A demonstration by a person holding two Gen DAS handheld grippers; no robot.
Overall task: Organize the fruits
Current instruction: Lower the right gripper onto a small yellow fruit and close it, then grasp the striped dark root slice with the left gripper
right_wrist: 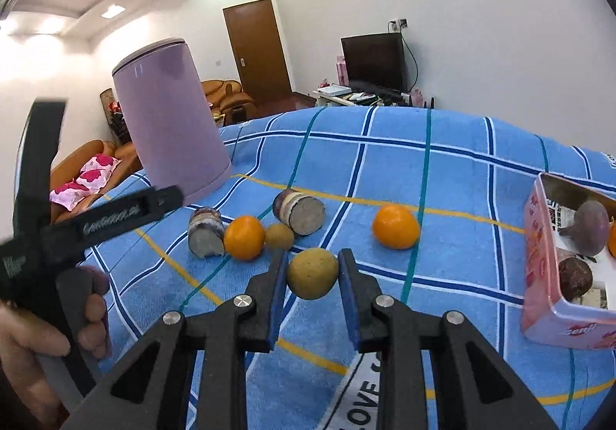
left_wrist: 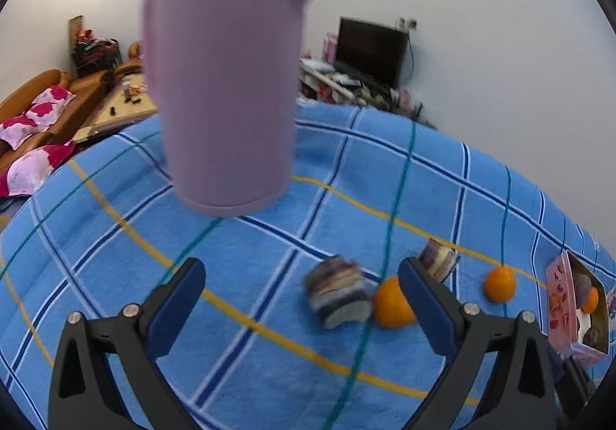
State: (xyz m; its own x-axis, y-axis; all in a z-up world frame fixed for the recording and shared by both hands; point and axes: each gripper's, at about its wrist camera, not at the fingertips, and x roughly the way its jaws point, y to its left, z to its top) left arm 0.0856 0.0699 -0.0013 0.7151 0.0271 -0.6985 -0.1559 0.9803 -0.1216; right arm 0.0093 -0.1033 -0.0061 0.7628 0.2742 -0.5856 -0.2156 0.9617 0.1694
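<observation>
Right gripper [right_wrist: 312,268] clamped on a round yellow-brown fruit [right_wrist: 312,273], both blue pads pressed against its sides, fruit sitting near the pad tips. Just past the tips, a smaller brown fruit [right_wrist: 280,236], touching an orange [right_wrist: 244,237] to its left. Left of that orange, a cut purple-skinned chunk [right_wrist: 206,233], pale face turned toward the camera; beyond the smaller fruit, a second cut chunk [right_wrist: 299,212] lying on its side. Ahead and right of the jaws, another orange [right_wrist: 395,226], alone on the blue checked cloth [right_wrist: 462,199]. Far right of the jaws, a pink tin box [right_wrist: 539,256] holding a purplish fruit and a dark round one. Ahead and left, well beyond the fruit, a tall lilac jug [right_wrist: 169,122].

Left gripper [left_wrist: 301,289] wide open, nothing between the pads, only bare cloth [left_wrist: 250,276] there. Same jug [left_wrist: 223,83] close ahead, above the gap. One chunk [left_wrist: 338,295] and an orange [left_wrist: 392,303] inside the gap near the right pad, orange partly hidden behind it; second chunk [left_wrist: 439,260] just past that pad's tip; other orange [left_wrist: 499,283] and the box [left_wrist: 562,299] off to the right. In the right-wrist view, a hand [right_wrist: 34,333] wrapped round the left gripper's handle at the left edge.
</observation>
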